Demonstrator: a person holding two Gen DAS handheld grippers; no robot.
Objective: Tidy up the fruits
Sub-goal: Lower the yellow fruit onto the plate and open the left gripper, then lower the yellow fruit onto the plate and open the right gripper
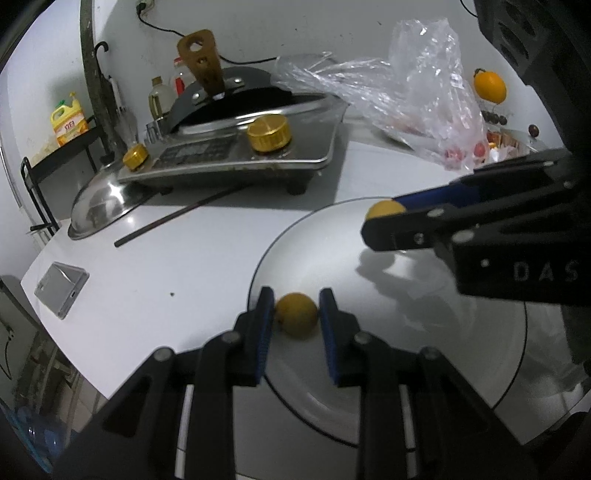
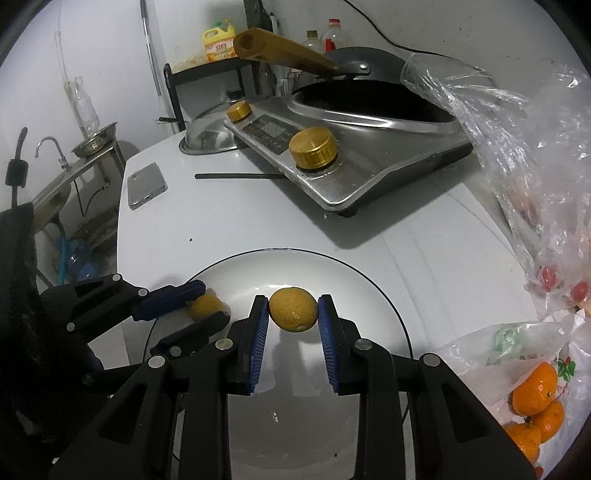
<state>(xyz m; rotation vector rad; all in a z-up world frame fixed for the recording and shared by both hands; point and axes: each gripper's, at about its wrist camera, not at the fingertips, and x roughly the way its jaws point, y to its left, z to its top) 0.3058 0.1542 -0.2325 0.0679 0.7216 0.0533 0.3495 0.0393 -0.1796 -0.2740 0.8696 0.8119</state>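
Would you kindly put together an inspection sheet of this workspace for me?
Surface: white countertop, a small dark speck on it.
Job's things: white plate; one small yellow fruit between the left gripper's pads, another between the right's; oranges at right.
Clutter: induction cooker with wok, steel lid, chopstick, phone, plastic bags.
Grippers: left gripper and right gripper both shut on fruit over the plate.
Cables: black cord along the wall.
Surroundings: sink with tap, detergent bottle.
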